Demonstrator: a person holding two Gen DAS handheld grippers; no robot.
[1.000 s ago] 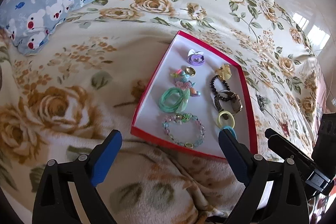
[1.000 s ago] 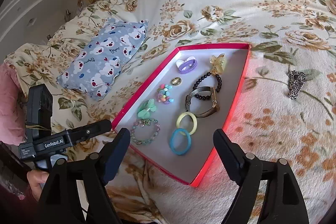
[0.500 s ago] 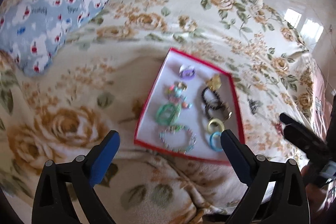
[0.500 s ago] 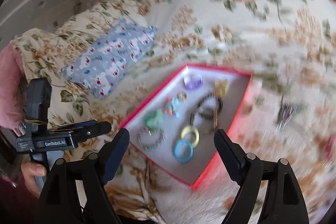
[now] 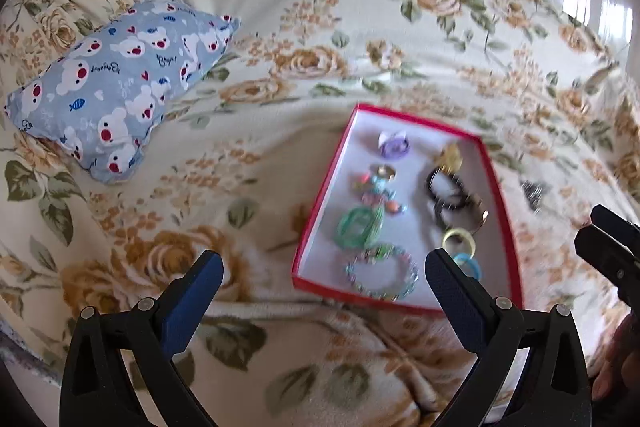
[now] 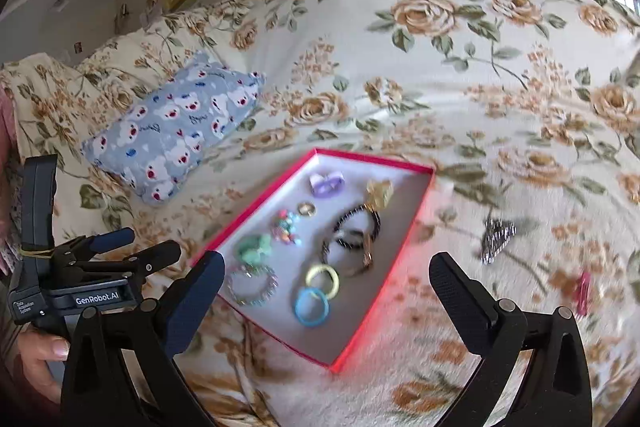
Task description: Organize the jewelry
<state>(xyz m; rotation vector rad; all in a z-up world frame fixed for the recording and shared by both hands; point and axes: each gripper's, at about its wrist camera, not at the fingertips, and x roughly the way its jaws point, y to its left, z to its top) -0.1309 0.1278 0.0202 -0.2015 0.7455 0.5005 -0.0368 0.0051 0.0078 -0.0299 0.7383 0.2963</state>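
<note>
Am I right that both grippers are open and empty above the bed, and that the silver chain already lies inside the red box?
Not quite: in the right wrist view the silver chain lies on the floral blanket, outside the red box. The rest holds: the left gripper and right gripper are both open and empty.

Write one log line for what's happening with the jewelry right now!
left gripper: open, empty | right gripper: open, empty | red tray: holds rings, bracelets | silver chain: outside, on blanket
</note>
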